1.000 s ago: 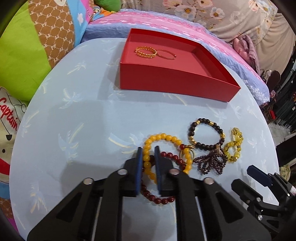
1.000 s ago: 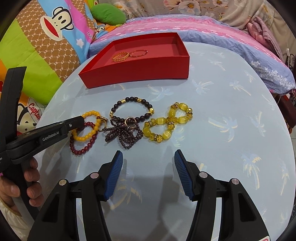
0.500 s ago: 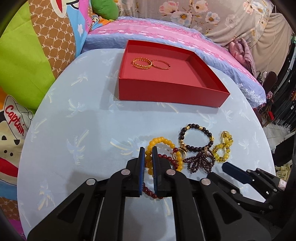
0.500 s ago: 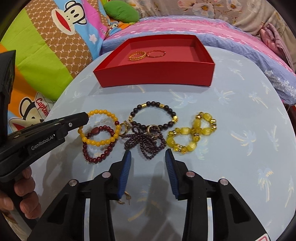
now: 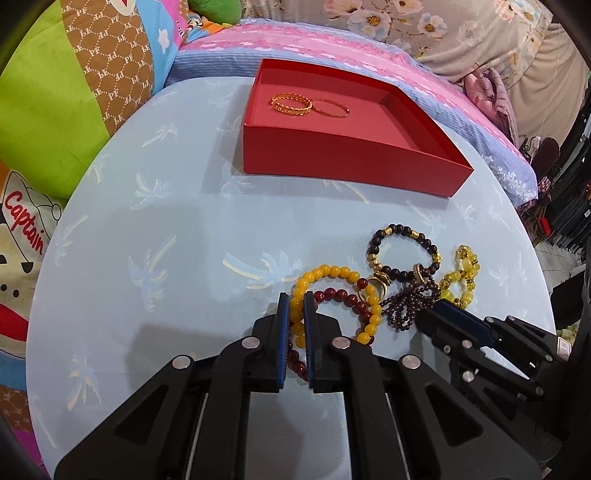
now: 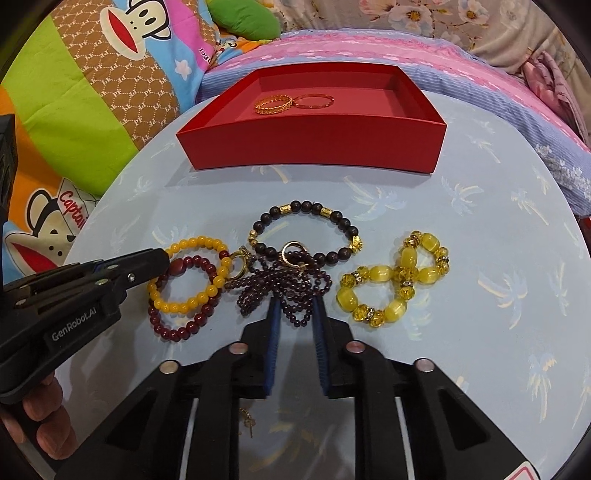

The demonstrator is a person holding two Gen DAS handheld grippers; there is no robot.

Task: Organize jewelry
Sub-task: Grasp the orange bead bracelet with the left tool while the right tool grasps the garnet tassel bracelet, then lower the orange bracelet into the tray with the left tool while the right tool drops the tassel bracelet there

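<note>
While its two blue-padded fingers are pressed onto a strand of the yellow bead bracelet (image 5: 334,291), the left gripper (image 5: 296,301) sits low at the near left of the jewelry cluster, its tips down on the table (image 5: 177,236). That yellow bracelet overlaps a dark red bead bracelet (image 6: 181,295), and both lie flat on the pale blue, palm-printed cloth. In the right wrist view the left gripper comes in from the left edge with the person's fingers (image 6: 37,413) wrapped around its handle. The right gripper (image 6: 294,308) is narrowed but not fully closed, its fingers flanking the near loops of a tangled garnet-coloured bead strand (image 6: 284,284); whether the pads actually press the beads I cannot tell. Just beyond that tangle lies a black bead bracelet with gold spacers (image 6: 306,230), touching it, with a couple of small gold rings (image 6: 291,251) where the pieces meet. To the right, apart from the tangle, sits a chunky translucent yellow bracelet (image 6: 395,277) twisted into a figure eight. A small gold trinket (image 6: 247,421) lies on the cloth between the right gripper's arms, too small to make out. At the far side of the table stands an open red box (image 6: 314,147), holding a gold chain bangle (image 6: 273,104) and a thin reddish bangle (image 6: 314,100) side by side, touching. Colourful cartoon pillows (image 6: 74,110) and floral bedding (image 5: 443,33) surround the table.
</note>
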